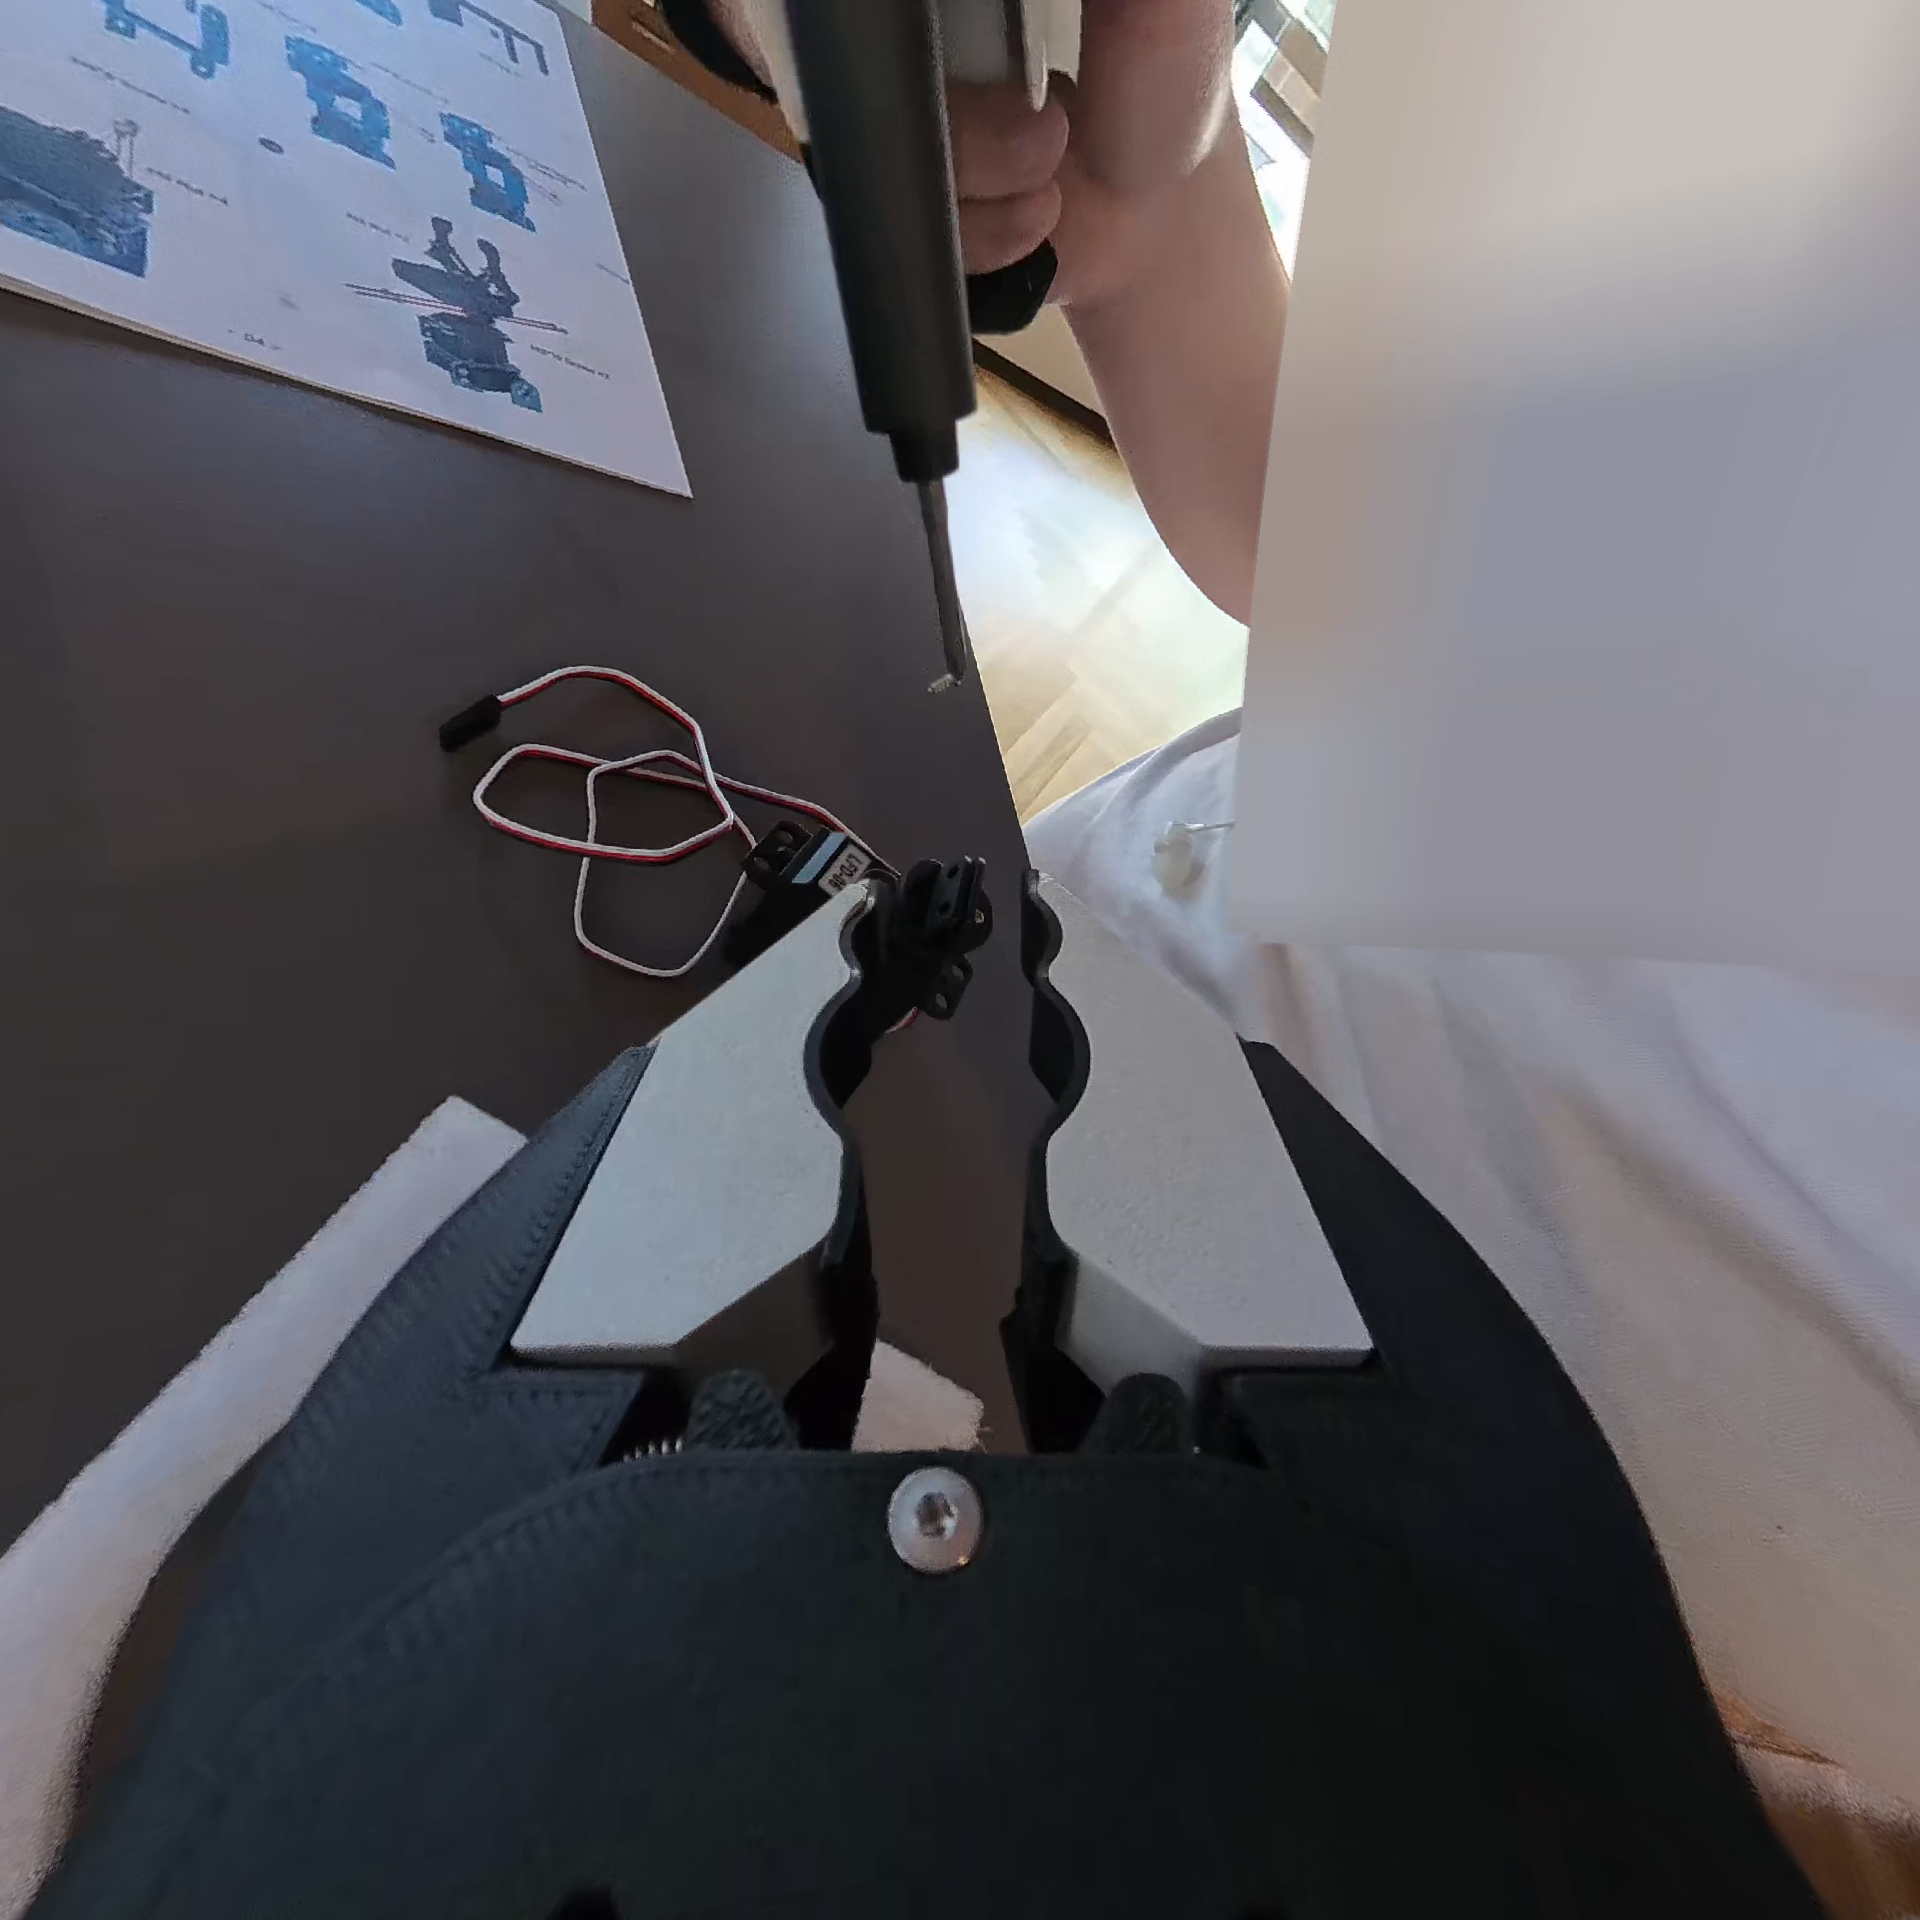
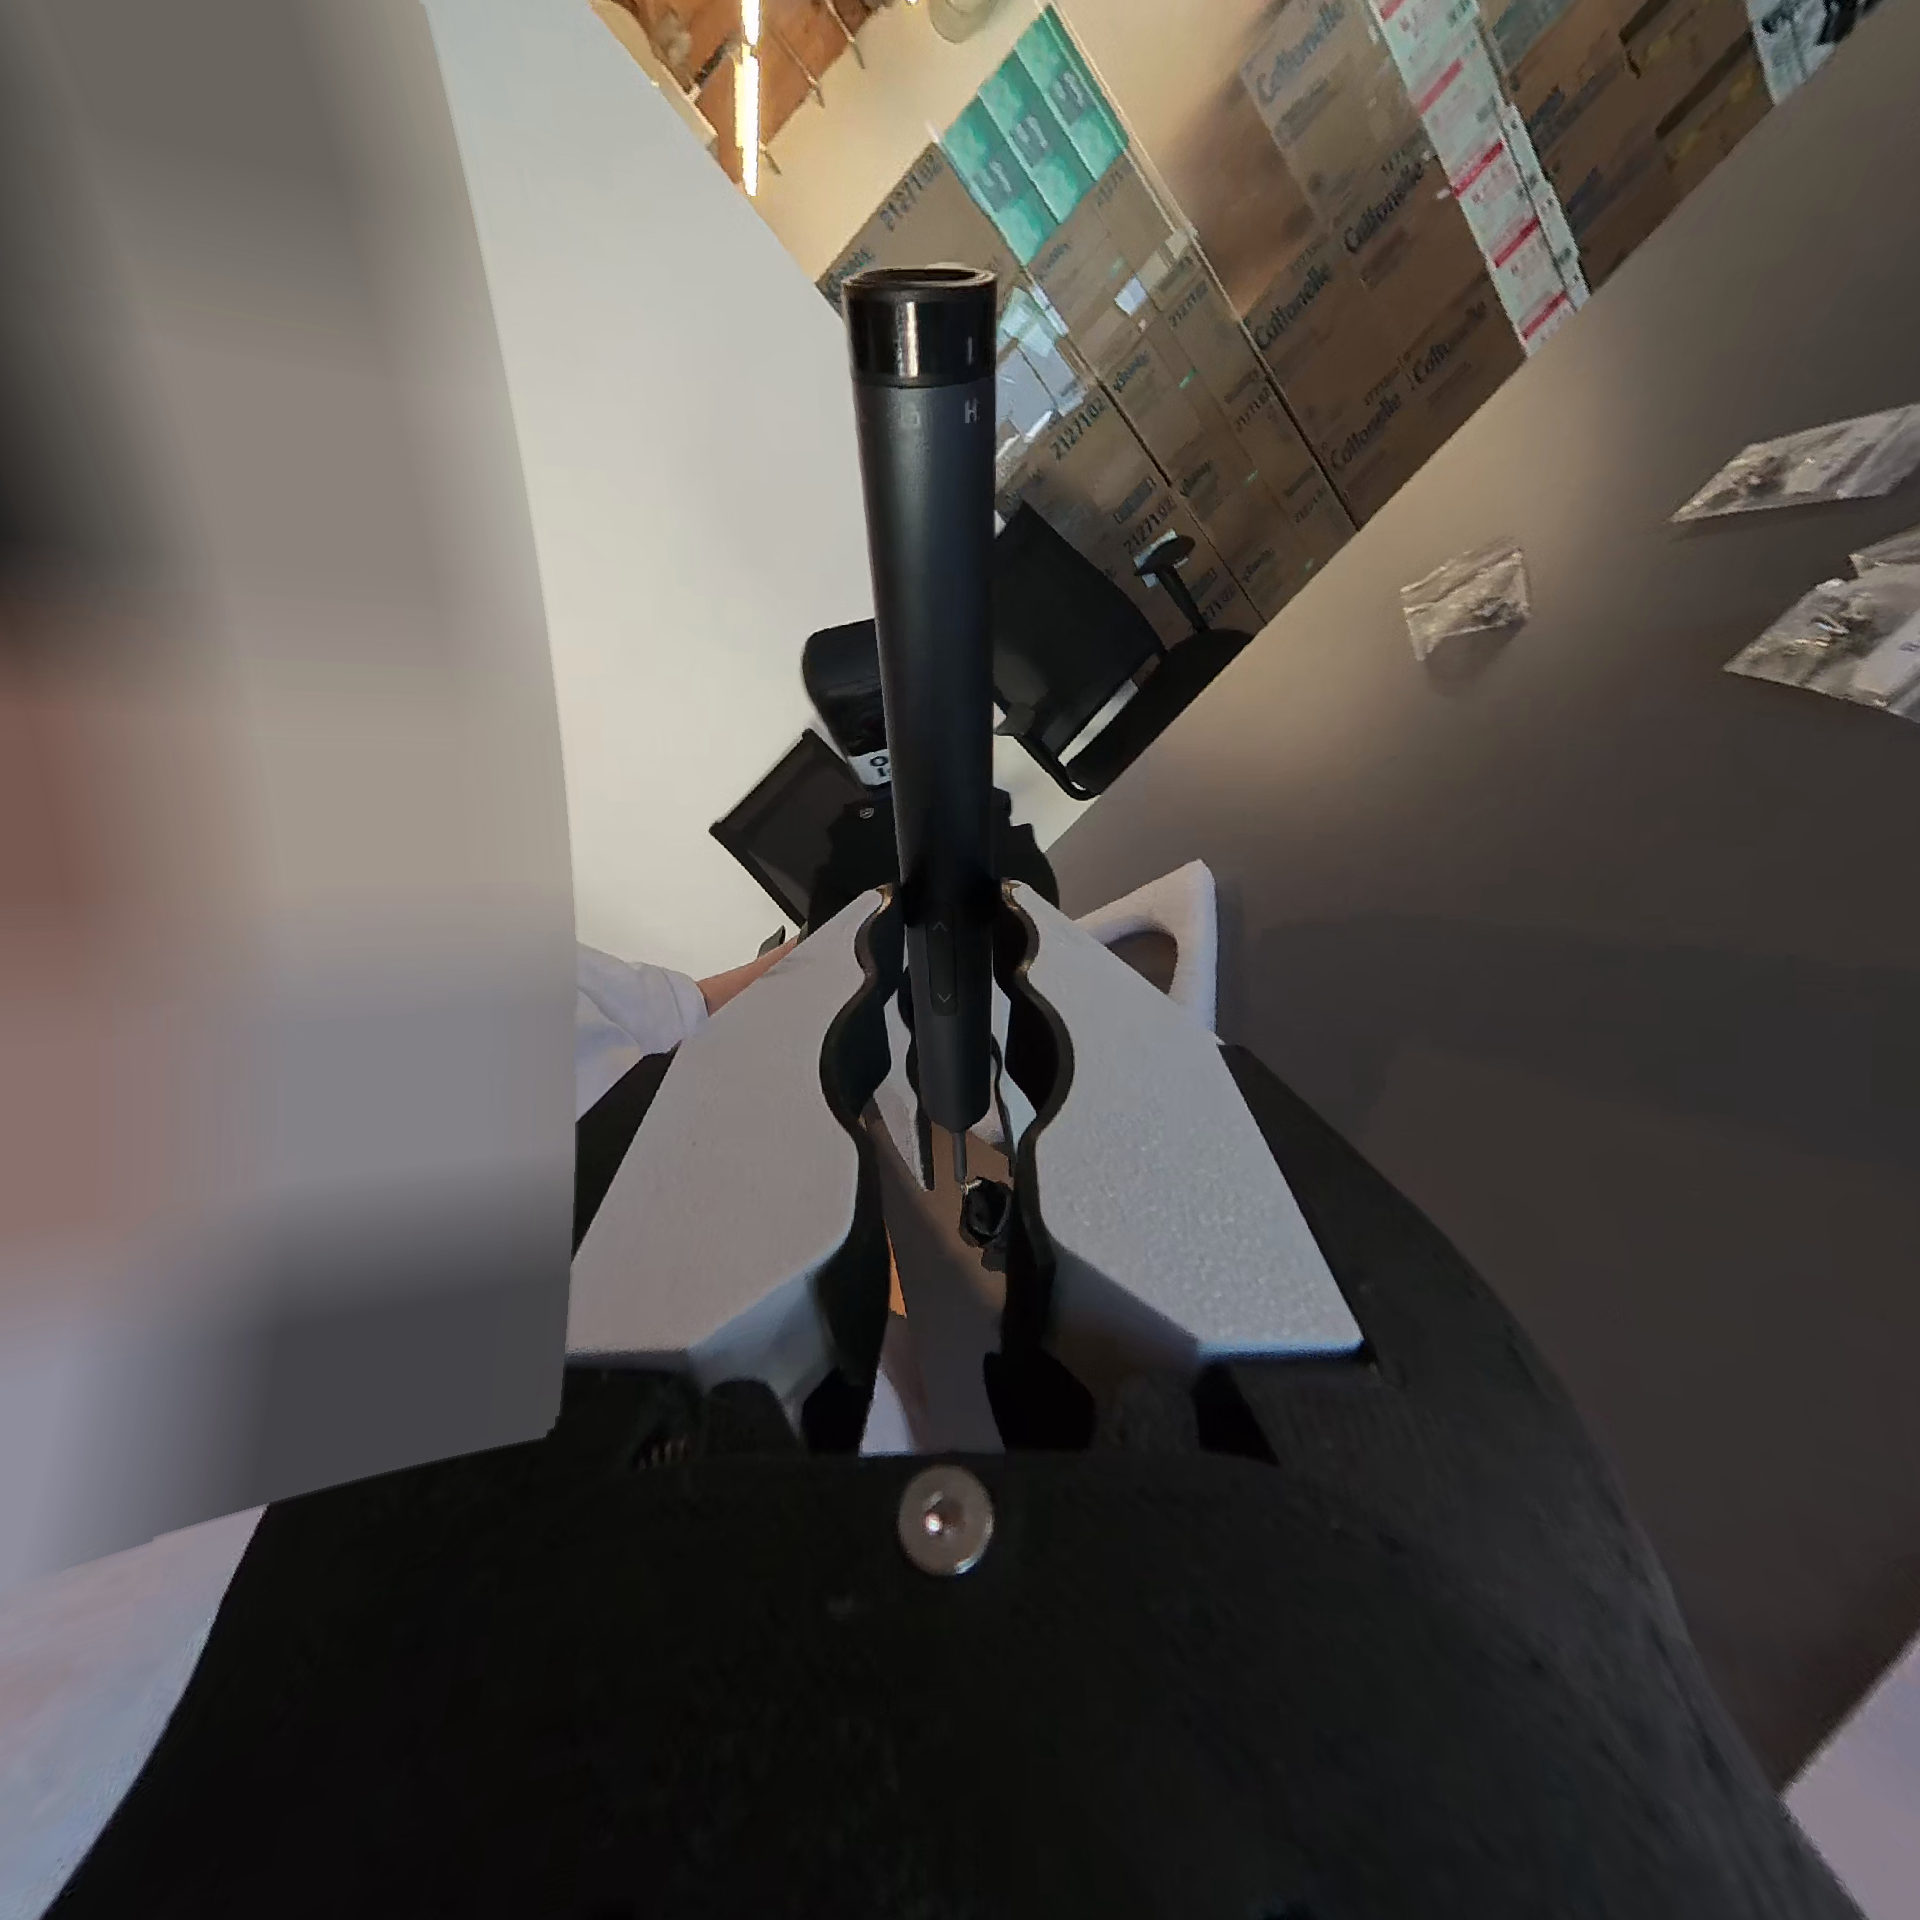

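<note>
The left gripper (image 1: 951,904) has its jaws spread around a small black plastic servo bracket (image 1: 940,914) at the dark grey table's (image 1: 260,727) edge — whether they touch it is unclear. The right gripper (image 2: 945,914) pinches a slim black electric screwdriver (image 2: 925,623), its bit hanging above the red-and-white servo cable (image 1: 613,800).

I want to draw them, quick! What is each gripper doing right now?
Left gripper: open, small black bracket between its fingertips.
Right gripper: shut on the dark electric screwdriver.
</note>
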{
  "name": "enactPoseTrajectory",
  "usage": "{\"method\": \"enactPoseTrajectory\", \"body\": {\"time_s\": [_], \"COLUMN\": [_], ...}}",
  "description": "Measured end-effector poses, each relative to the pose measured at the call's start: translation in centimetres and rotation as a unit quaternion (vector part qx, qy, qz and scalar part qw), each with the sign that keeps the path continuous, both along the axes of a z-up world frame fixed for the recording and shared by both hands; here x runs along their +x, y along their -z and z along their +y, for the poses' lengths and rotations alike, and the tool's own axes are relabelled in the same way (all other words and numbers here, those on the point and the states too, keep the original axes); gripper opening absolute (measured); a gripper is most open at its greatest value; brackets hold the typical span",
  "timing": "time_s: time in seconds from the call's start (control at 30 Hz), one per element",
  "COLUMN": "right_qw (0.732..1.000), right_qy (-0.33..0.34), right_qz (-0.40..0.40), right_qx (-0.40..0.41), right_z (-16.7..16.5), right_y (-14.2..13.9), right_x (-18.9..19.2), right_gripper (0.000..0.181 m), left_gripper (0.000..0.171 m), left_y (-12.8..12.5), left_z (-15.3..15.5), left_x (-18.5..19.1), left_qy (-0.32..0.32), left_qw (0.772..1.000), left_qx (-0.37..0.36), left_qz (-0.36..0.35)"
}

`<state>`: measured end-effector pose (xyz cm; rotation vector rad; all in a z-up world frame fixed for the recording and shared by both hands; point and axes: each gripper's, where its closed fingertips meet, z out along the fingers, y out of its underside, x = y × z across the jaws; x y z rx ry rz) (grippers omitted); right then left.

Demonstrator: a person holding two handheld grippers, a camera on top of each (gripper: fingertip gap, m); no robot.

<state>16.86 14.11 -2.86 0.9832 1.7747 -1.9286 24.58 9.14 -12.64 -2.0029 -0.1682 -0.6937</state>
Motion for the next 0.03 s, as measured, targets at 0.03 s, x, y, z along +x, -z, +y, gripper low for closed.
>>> {"method": "enactPoseTrajectory", "body": {"time_s": [0.03], "right_qw": [1.0], "right_qy": [-0.002], "right_qz": [0.003], "right_qx": [-0.001], "right_z": [-0.2], "right_y": [0.06], "right_x": [0.12], "right_gripper": [0.015], "left_gripper": [0.024], "left_y": [-0.02], "left_z": [-0.1], "left_x": [-0.03], "left_qy": [-0.001], "left_qw": [1.0], "left_qx": [0.001], "left_qz": [-0.002]}}
